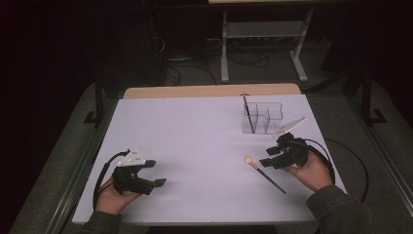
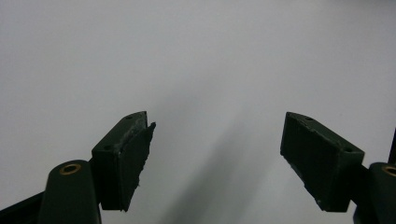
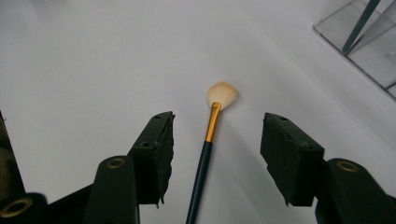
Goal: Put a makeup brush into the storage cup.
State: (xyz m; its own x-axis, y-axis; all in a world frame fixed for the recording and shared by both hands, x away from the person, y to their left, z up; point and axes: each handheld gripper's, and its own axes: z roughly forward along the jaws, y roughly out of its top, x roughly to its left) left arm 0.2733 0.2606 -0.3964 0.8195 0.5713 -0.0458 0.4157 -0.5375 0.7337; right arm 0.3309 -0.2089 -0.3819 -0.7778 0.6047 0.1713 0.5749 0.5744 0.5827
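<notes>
A makeup brush (image 1: 263, 173) with a pale fan head, gold ferrule and dark handle lies flat on the white table (image 1: 195, 131), at the right front. My right gripper (image 1: 269, 158) hovers over its head end, open. In the right gripper view the brush (image 3: 212, 126) lies lengthwise between the two jaws, and neither pad touches it. At the left front my left gripper (image 1: 156, 173) stands open above bare table, with nothing between its jaws. The left gripper view shows the left gripper (image 2: 217, 144) over plain white surface.
A clear plastic organizer (image 1: 265, 117) with several compartments stands at the back right, just beyond my right hand. A second dark brush (image 1: 248, 114) leans upright in it. The organizer (image 3: 369, 42) also appears at the top right of the right gripper view.
</notes>
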